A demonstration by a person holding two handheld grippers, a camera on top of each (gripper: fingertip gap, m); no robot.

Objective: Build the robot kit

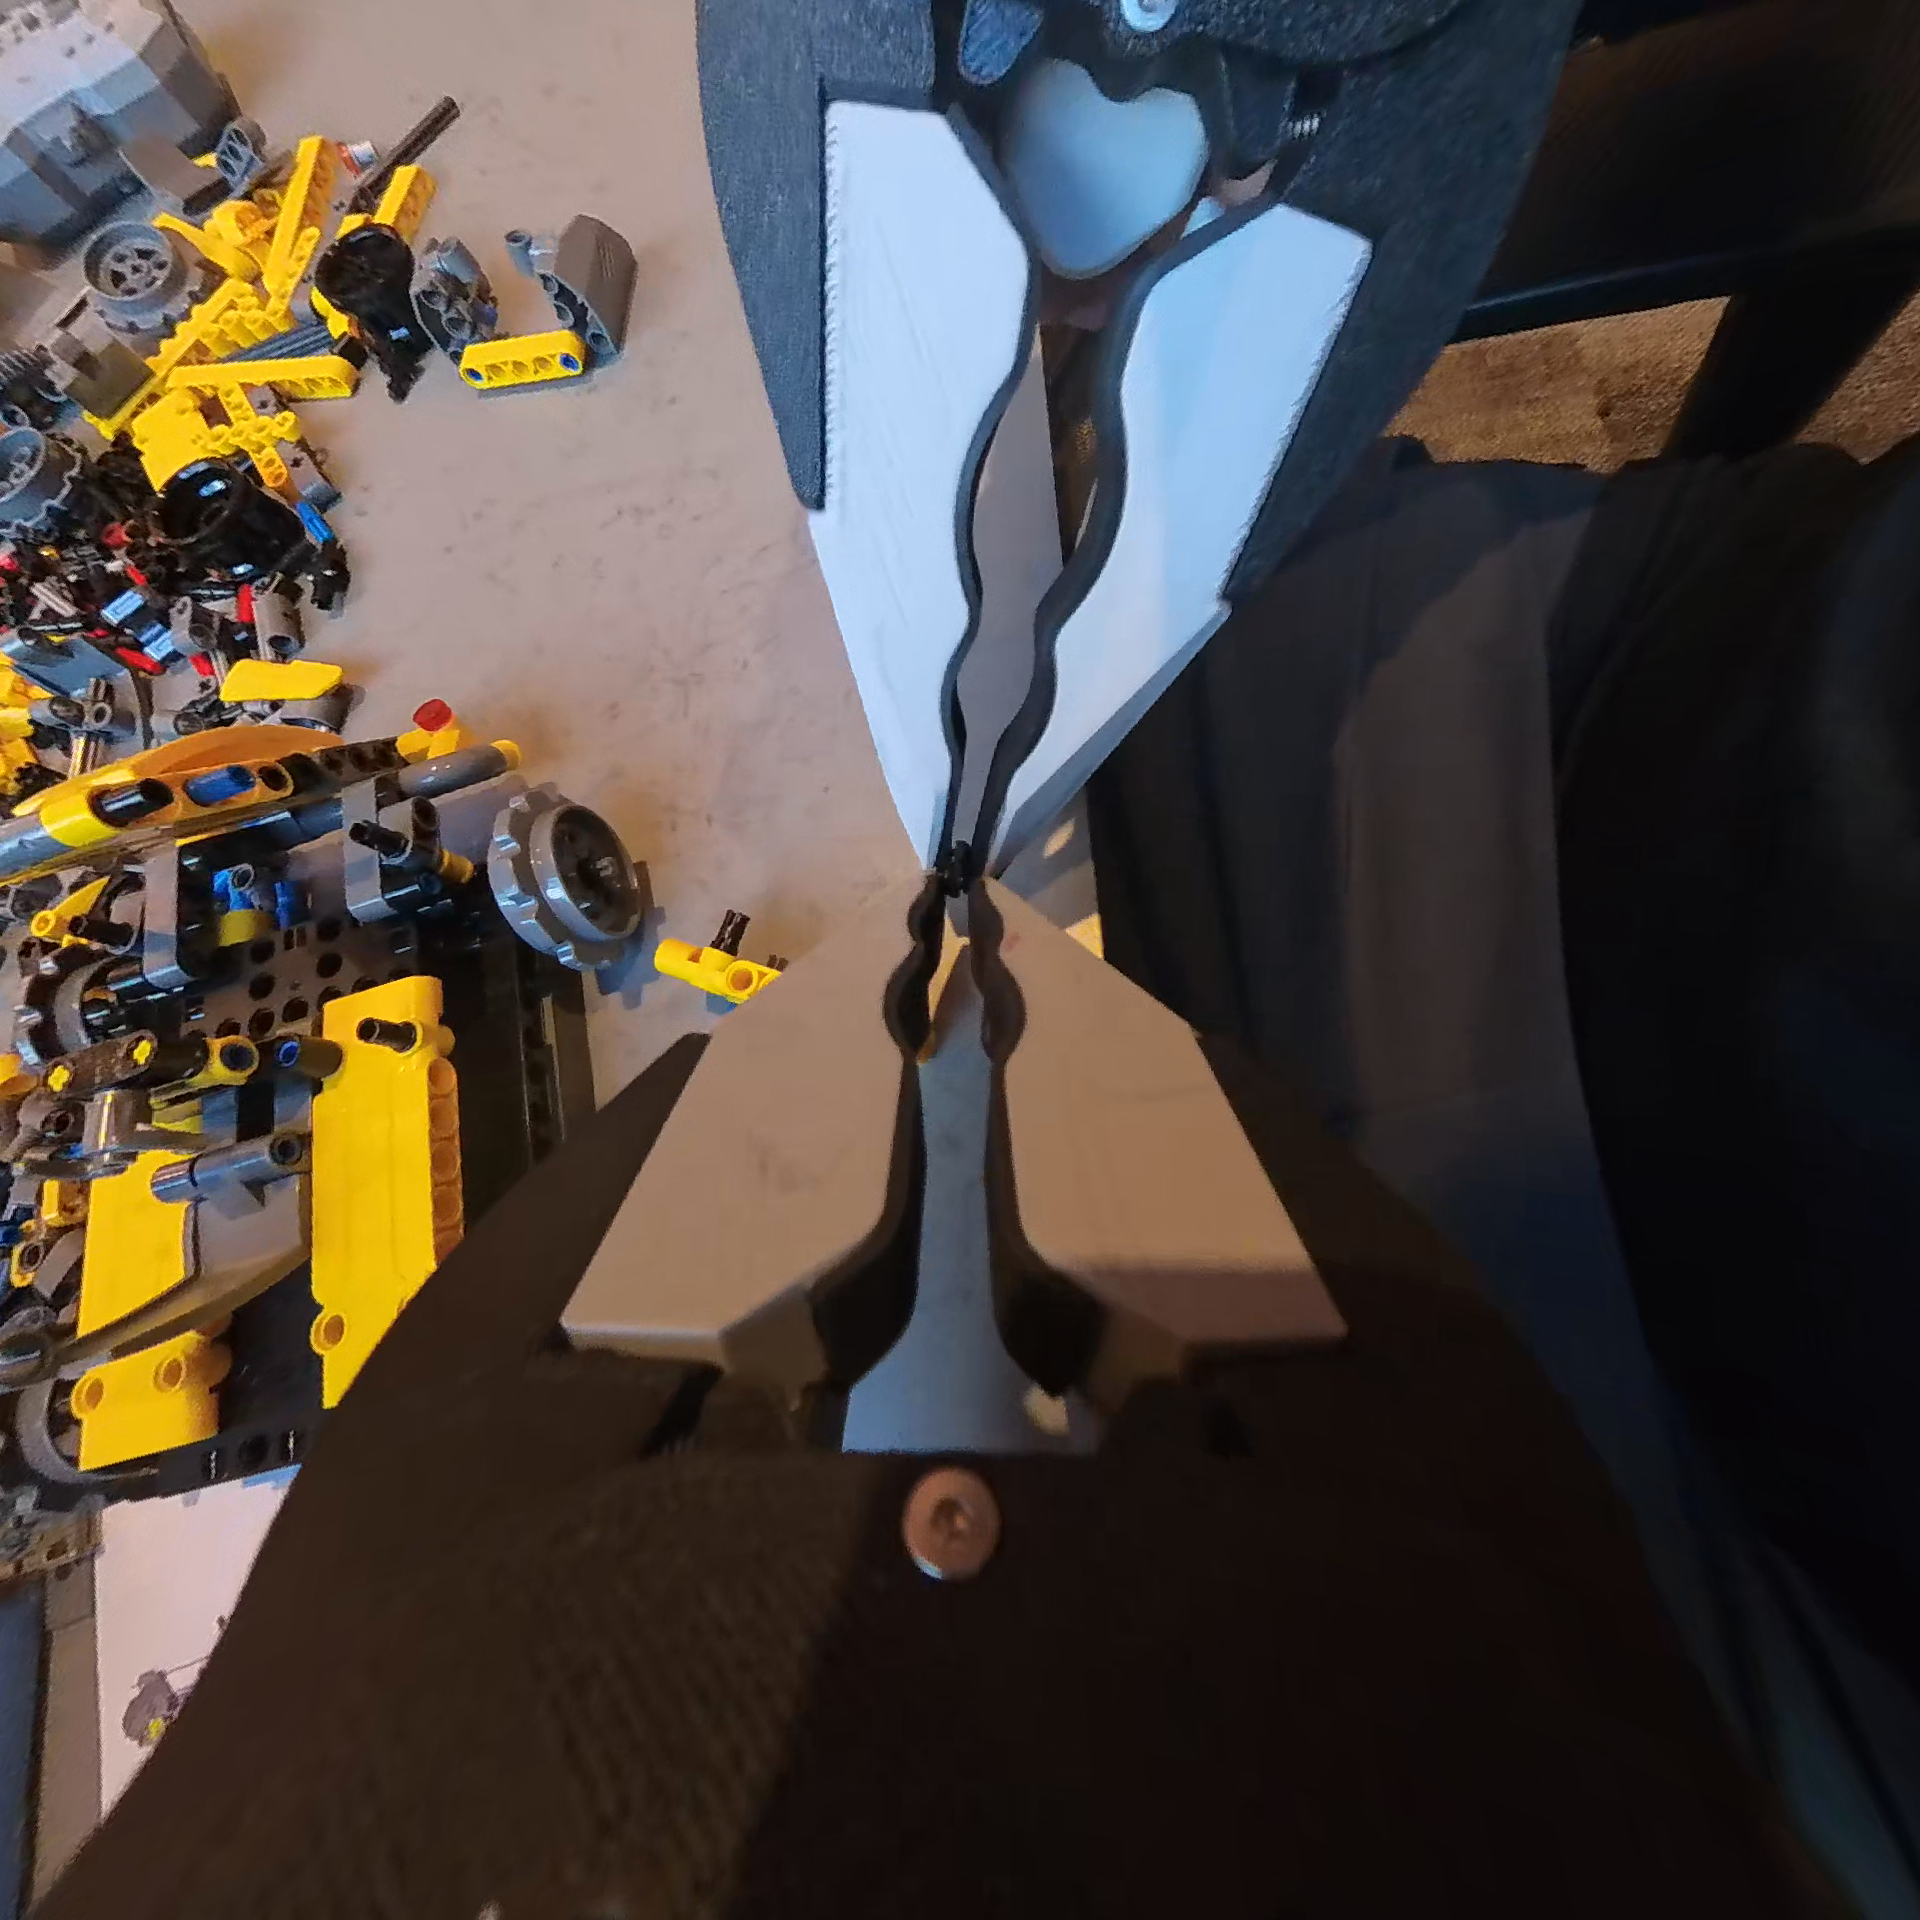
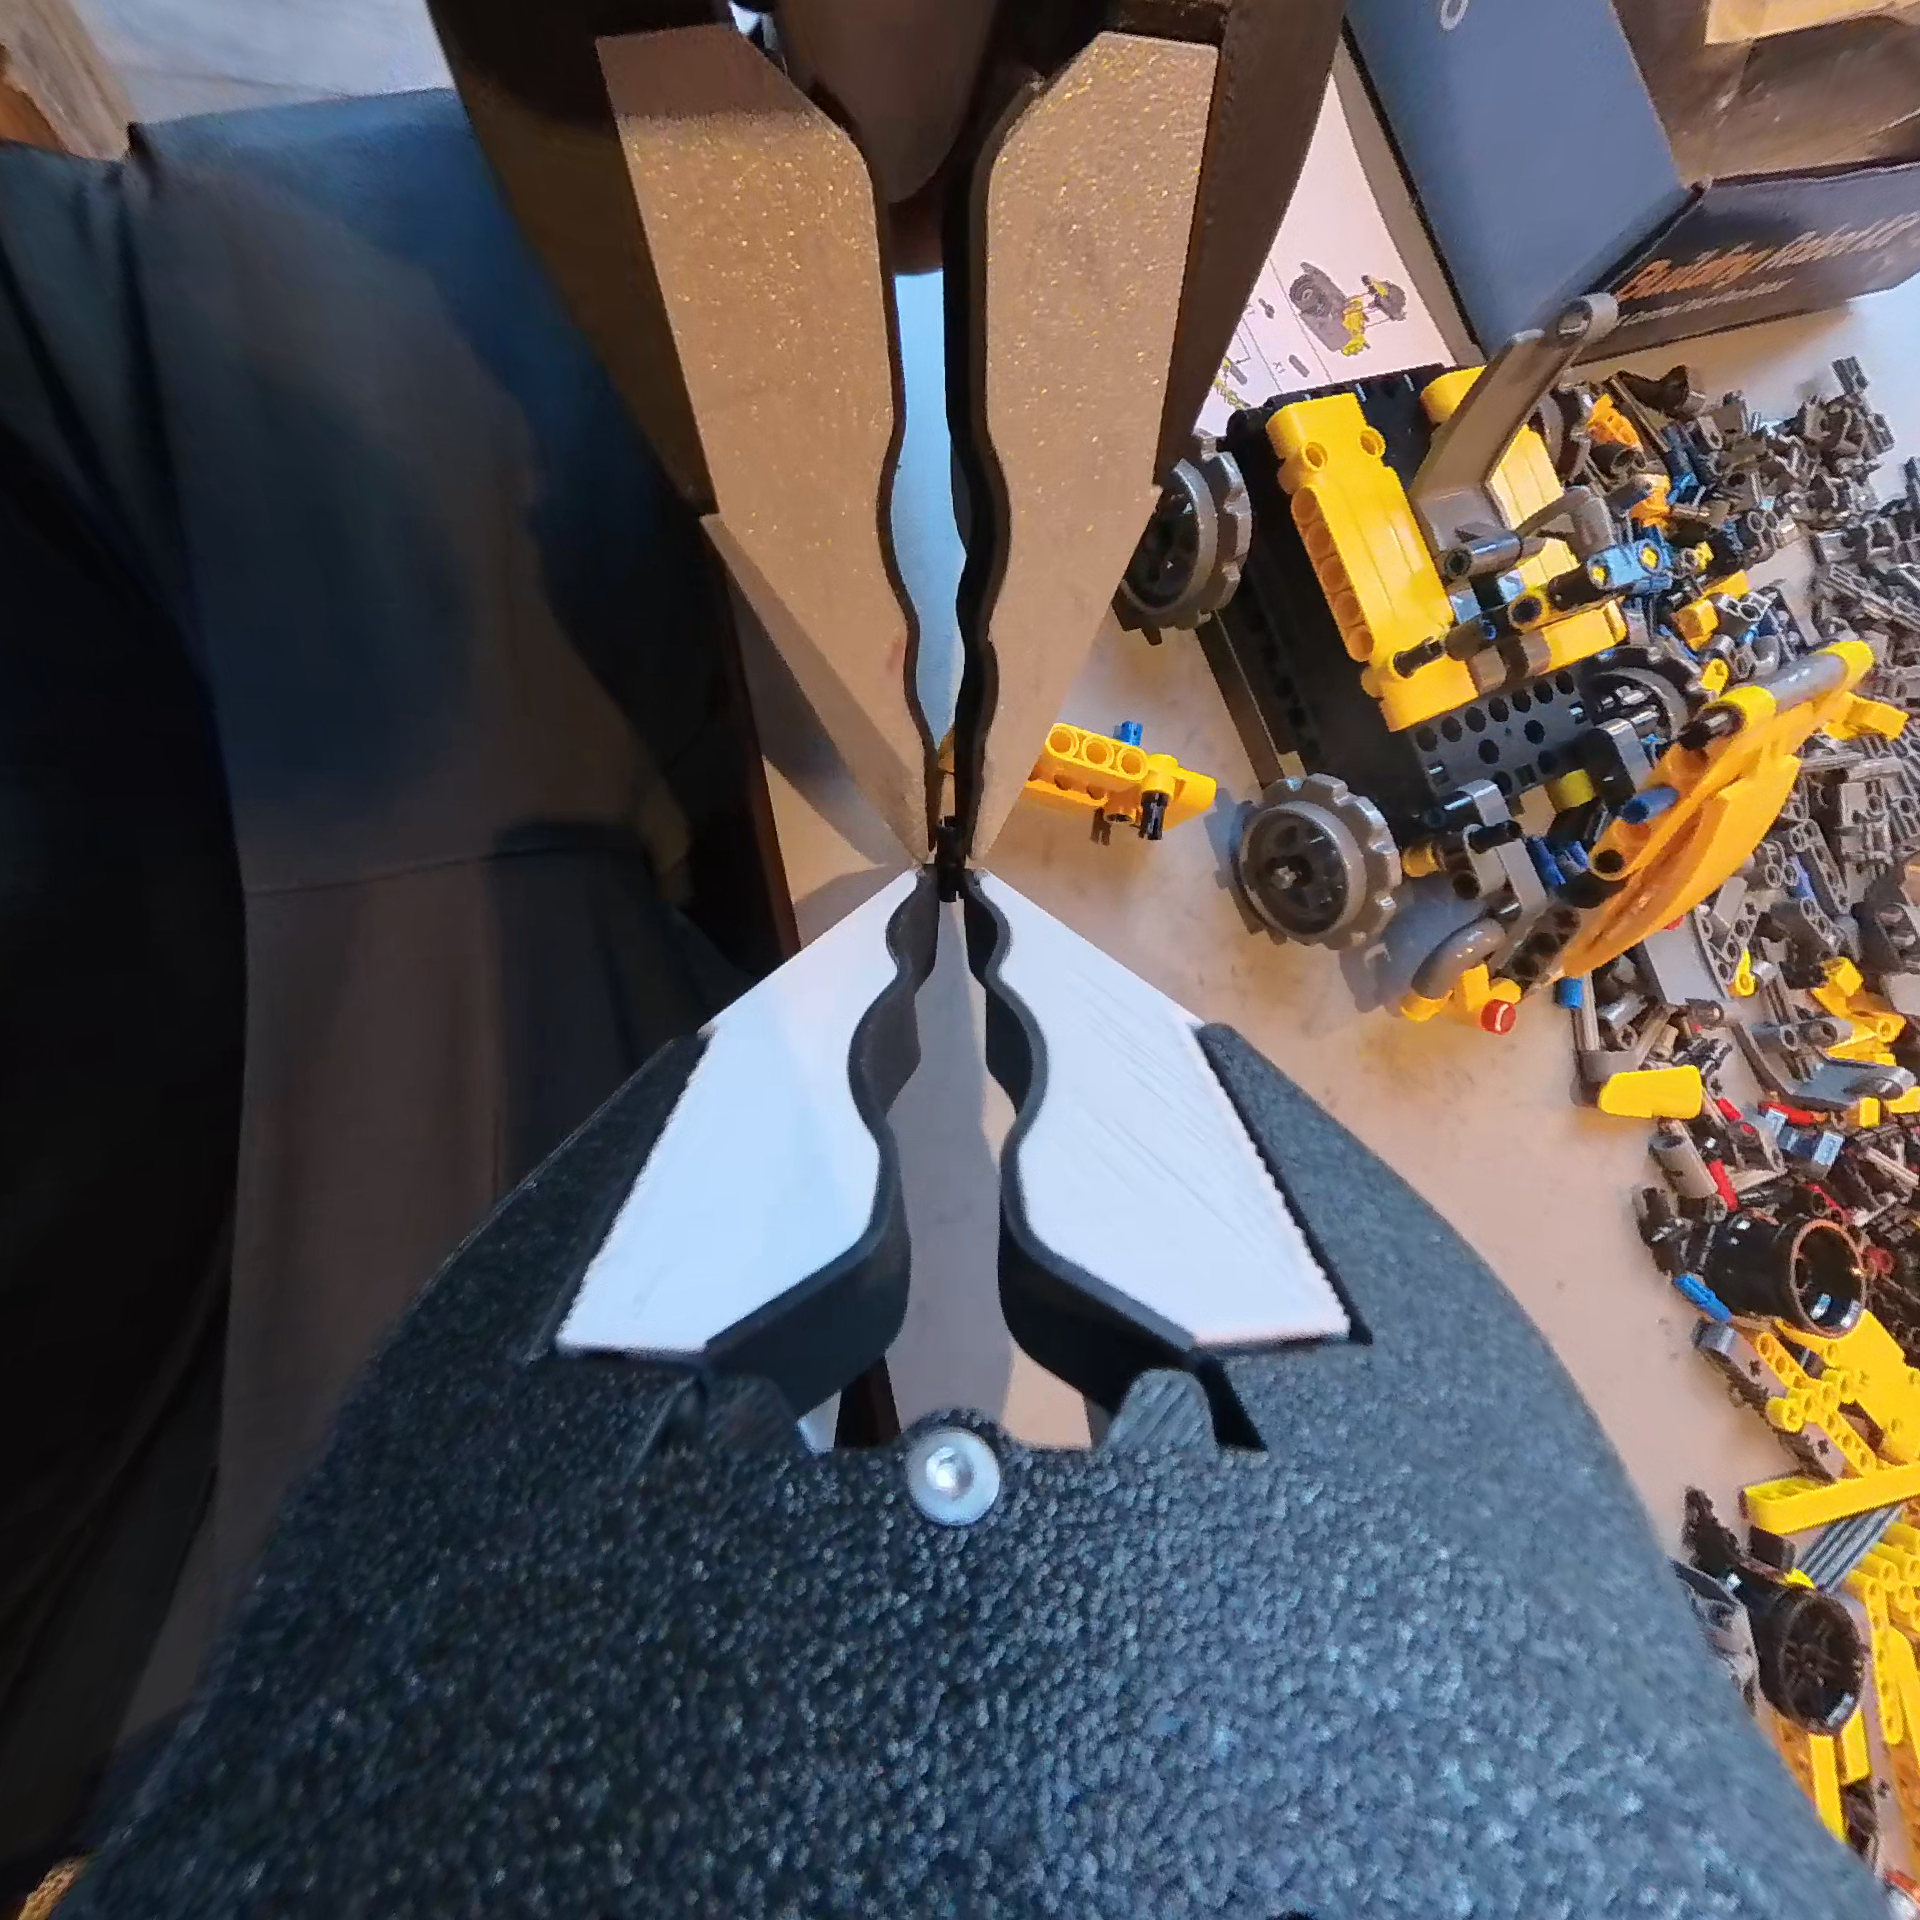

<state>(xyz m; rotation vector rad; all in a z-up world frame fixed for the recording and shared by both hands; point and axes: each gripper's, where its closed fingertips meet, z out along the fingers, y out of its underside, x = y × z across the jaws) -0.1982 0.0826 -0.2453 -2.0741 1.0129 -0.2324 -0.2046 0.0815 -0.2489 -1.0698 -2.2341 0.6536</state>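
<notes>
Left wrist view: your left gripper (image 1: 951, 902) has its grey fingers (image 1: 790, 1101) clenched on a small black pin (image 1: 951, 871), pinched at the very tips. Your right gripper (image 1: 961, 831) comes in from the opposite side, tip to tip, and its white fingers (image 1: 914, 436) are closed on the same pin — both grippers grip it at once, held above the desk (image 1: 644, 582) near its edge. Left of the pin stands the yellow-and-black brick vehicle (image 1: 260, 1091), its grey toothed wheel (image 1: 574, 881) the part closest to the pin. Between that wheel and the pin lies a small yellow connector (image 1: 717, 966) on the desk. Beyond the vehicle, farther from the pin, is a loose pile of yellow, black and grey bricks (image 1: 187, 416). Right of the pin is dark fabric, apparently a person's clothing (image 1: 1558, 935).

Right wrist view: your right gripper (image 2: 948, 891) shows white fingers (image 2: 769, 1143) shut on the black pin (image 2: 948, 847); the left gripper (image 2: 948, 821) meets it head-on, grey fingers (image 2: 1060, 416) also pressed together on the pin. Here the vehicle (image 2: 1455, 644) sits right of the pin, with a toothed wheel (image 2: 1307, 875) nearest. A short yellow beam assembly (image 2: 1122, 779) lies on the desk (image 2: 1351, 1195) just beside the pin — between it and the vehicle. Loose bricks (image 2: 1787, 1195) spread past the vehicle. Behind the vehicle is a printed instruction sheet (image 2: 1330, 301) and a dark box (image 2: 1662, 156).
</notes>
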